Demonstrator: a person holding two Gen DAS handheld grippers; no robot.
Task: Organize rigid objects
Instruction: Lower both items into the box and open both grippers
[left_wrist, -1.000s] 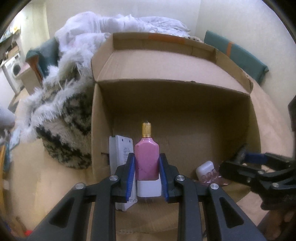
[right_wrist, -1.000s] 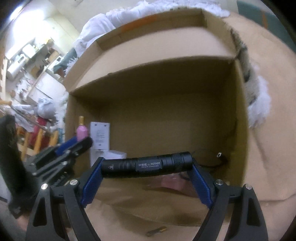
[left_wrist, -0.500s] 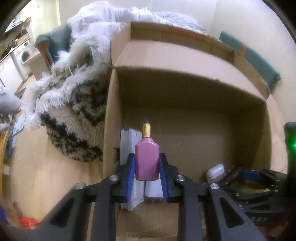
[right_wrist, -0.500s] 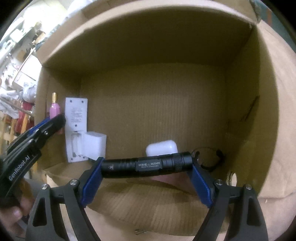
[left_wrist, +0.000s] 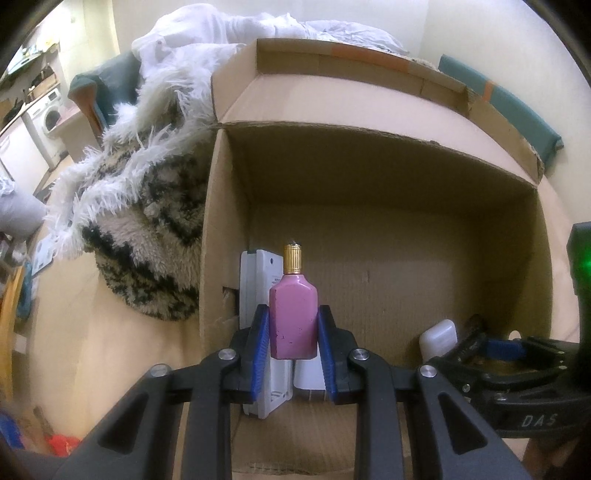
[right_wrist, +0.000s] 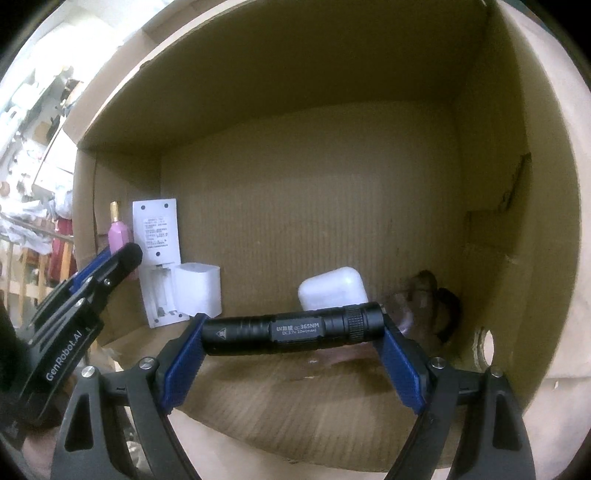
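Bottle (left_wrist: 293, 319) clamped upright in my left gripper (left_wrist: 293, 349) at box (left_wrist: 369, 110) mouth, near white remote (right_wrist: 157, 236), ready to stand. Torch (right_wrist: 291, 328) pinched end to end in right gripper (right_wrist: 293, 354), crosswise, to lay flat inside.

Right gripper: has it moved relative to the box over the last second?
Yes. The right gripper, shut on the flashlight, has pushed forward into the cardboard box, nearer the white earbud case.
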